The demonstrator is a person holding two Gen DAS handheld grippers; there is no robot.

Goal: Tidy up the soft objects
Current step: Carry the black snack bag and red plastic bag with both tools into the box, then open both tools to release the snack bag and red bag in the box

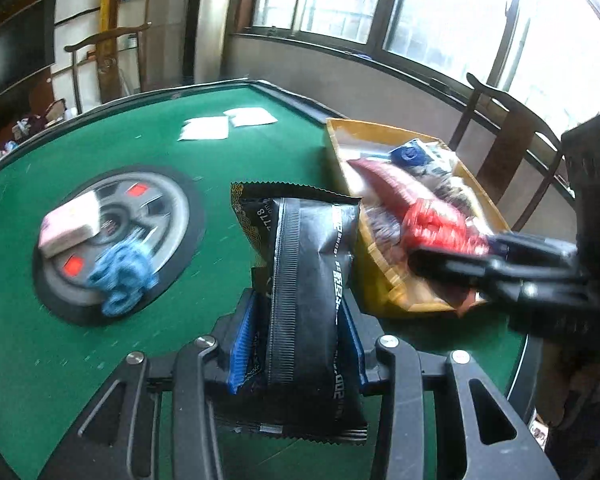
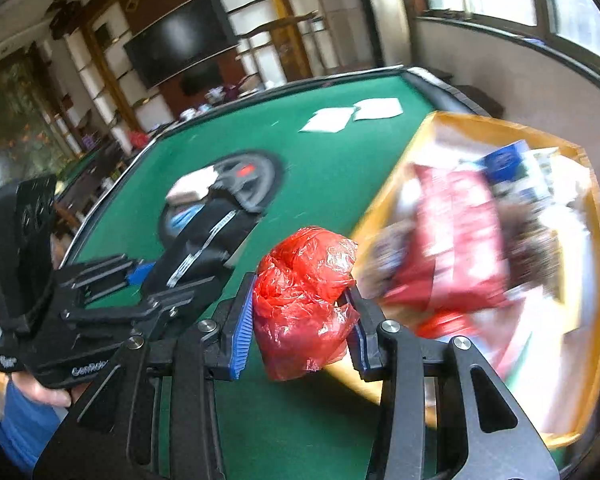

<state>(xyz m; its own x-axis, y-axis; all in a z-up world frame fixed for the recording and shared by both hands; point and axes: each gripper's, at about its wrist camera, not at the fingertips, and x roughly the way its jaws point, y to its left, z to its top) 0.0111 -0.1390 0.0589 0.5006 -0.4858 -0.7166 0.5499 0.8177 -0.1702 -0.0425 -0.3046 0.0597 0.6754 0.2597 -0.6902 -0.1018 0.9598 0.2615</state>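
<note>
Looking along the left claw (image 1: 296,344), its blue pads are clenched on a black snack packet (image 1: 308,280), held upright above the green worktop (image 1: 60,360). Ahead on its right stands the yellow box (image 1: 380,264), already crowded with packets. A white tissue pack (image 1: 70,224) and a blue knitted piece (image 1: 122,276) lie on the round centre plate.

From the right wrist, the right claw (image 2: 300,320) grips a crumpled red plastic bag (image 2: 304,300), just beside the box's near wall (image 2: 384,208). To do this step well, I judge each load should be carried clear over the rim and let go low above a free patch, one claw at a time so they don't collide.
</note>
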